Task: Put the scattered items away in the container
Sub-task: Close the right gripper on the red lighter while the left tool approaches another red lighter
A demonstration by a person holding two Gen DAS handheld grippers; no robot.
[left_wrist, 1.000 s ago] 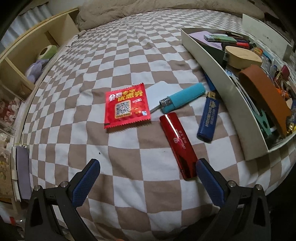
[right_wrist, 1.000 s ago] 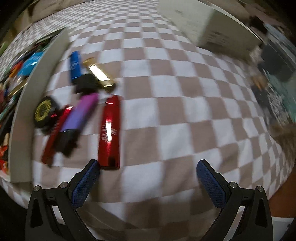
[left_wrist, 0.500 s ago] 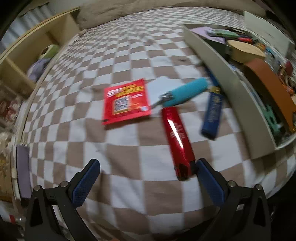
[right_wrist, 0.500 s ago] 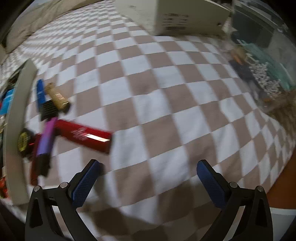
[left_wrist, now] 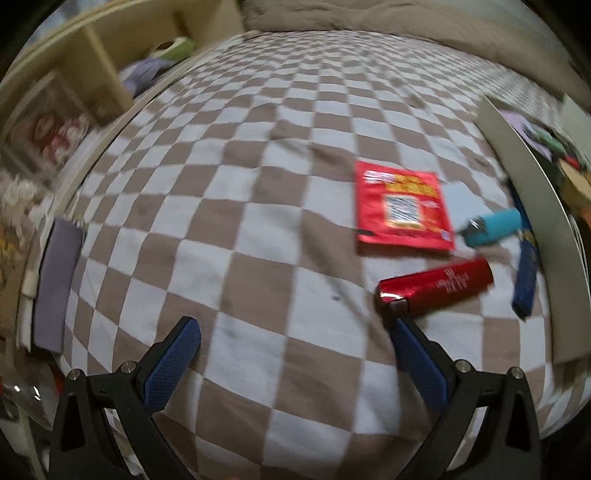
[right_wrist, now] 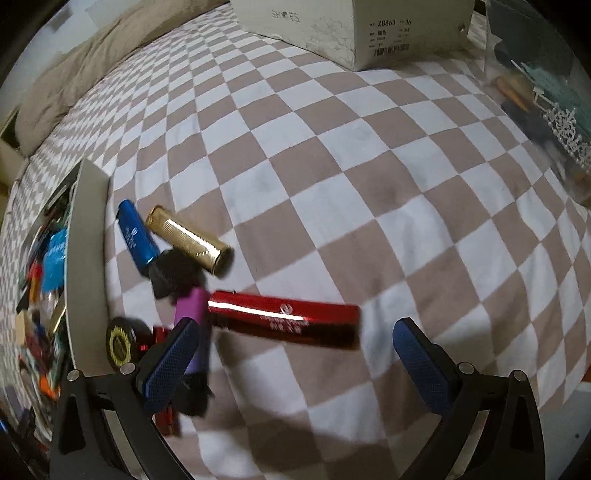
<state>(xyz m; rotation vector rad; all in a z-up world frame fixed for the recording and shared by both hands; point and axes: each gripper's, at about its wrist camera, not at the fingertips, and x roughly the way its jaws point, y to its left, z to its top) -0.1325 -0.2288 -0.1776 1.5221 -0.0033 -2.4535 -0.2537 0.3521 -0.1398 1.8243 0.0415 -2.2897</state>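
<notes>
In the left wrist view my left gripper [left_wrist: 293, 349] is open above the checkered bed. A red lighter [left_wrist: 436, 288] lies just past its right finger, with a red packet [left_wrist: 400, 206], a teal lighter [left_wrist: 493, 227] and a dark blue lighter [left_wrist: 526, 275] behind, beside the grey container wall [left_wrist: 532, 210]. In the right wrist view my right gripper [right_wrist: 293, 350] is open. A long red lighter [right_wrist: 284, 319] lies crosswise just ahead of its fingers. A purple lighter [right_wrist: 194, 325], a gold lighter [right_wrist: 188, 240], a blue lighter [right_wrist: 136, 238], a black piece [right_wrist: 173, 273] and a round black-and-yellow disc [right_wrist: 122, 343] lie beside the container [right_wrist: 83, 258].
A wooden shelf [left_wrist: 74, 92] with soft toys stands left of the bed. A white shoe box [right_wrist: 354, 29] sits at the far end of the bed. Clutter lies off the bed's right edge [right_wrist: 546, 122]. The container holds several small items.
Both views swung: the left camera turned left, shifting the items and container to the right. In the right view the long red lighter now lies crosswise between the fingers instead of lengthwise.
</notes>
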